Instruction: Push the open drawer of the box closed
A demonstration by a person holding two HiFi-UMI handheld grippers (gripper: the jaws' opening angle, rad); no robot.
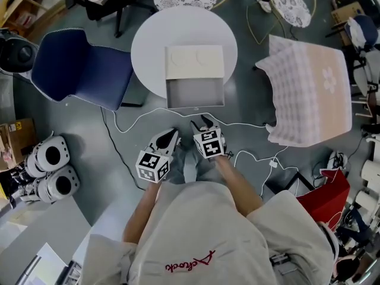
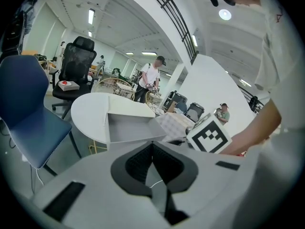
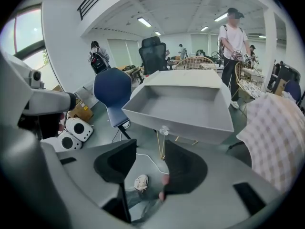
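A cream box (image 1: 195,62) sits on a round white table (image 1: 148,37), and its grey drawer (image 1: 195,94) is pulled out toward me past the table's edge. In the right gripper view the drawer (image 3: 181,106) fills the middle, with a small clear knob (image 3: 164,130) on its front. My right gripper (image 1: 202,124) hangs just below the drawer front with its jaws apart and nothing between them. My left gripper (image 1: 170,138) is beside it, lower left of the drawer, fingertips touching and empty. From the left gripper view the drawer (image 2: 136,128) lies ahead.
A blue chair (image 1: 80,67) stands left of the table, and a checked cloth-covered block (image 1: 309,94) stands to its right. A white cable (image 1: 136,120) snakes over the floor under the drawer. Two white round devices (image 1: 53,168) sit at the far left, a red bag (image 1: 323,198) at the lower right.
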